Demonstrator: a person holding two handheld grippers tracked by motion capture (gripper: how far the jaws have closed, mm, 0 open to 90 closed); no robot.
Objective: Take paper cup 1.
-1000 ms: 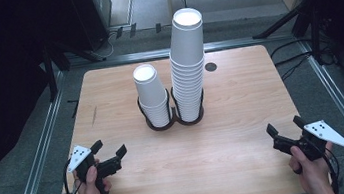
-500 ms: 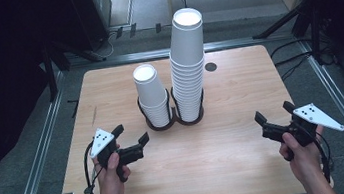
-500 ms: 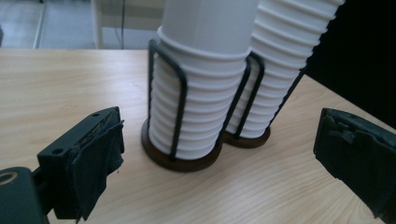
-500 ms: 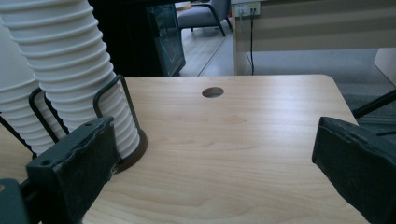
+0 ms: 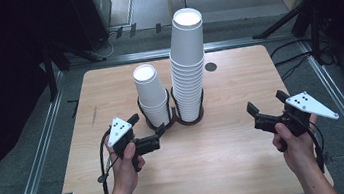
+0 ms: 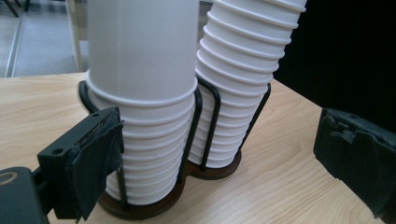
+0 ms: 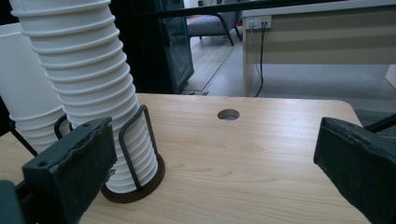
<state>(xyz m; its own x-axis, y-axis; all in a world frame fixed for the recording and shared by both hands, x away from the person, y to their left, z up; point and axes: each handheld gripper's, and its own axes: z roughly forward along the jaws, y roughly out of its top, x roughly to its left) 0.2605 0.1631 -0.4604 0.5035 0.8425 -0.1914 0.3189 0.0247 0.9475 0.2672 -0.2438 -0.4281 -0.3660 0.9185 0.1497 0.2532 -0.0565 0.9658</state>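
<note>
On the wooden table a dark two-ring wire cup holder stands a little past the centre, toward twelve o'clock, and carries two stacks of white paper cups: the short stack in its nine o'clock ring and the tall stack in its three o'clock ring, the two rings touching side by side. The tall stack leans slightly and rises well above the short one. The left claw sits at about seven o'clock from the holder, just beside the base of the short stack, with its jaws spread wide and nothing between the pads; in the left gripper view the short stack stands close ahead, one jaw just beside its lower cups, though contact cannot be told, and the tall stack rises behind it. The right claw hangs at about four o'clock from the holder, well apart from it, pointing toward the tall stack; its jaws have just been opening and now stand fully wide, holding nothing. In the right gripper view the tall stack rises at ten o'clock in its wire ring, with a round cable hole in the table farther off at twelve o'clock
</note>
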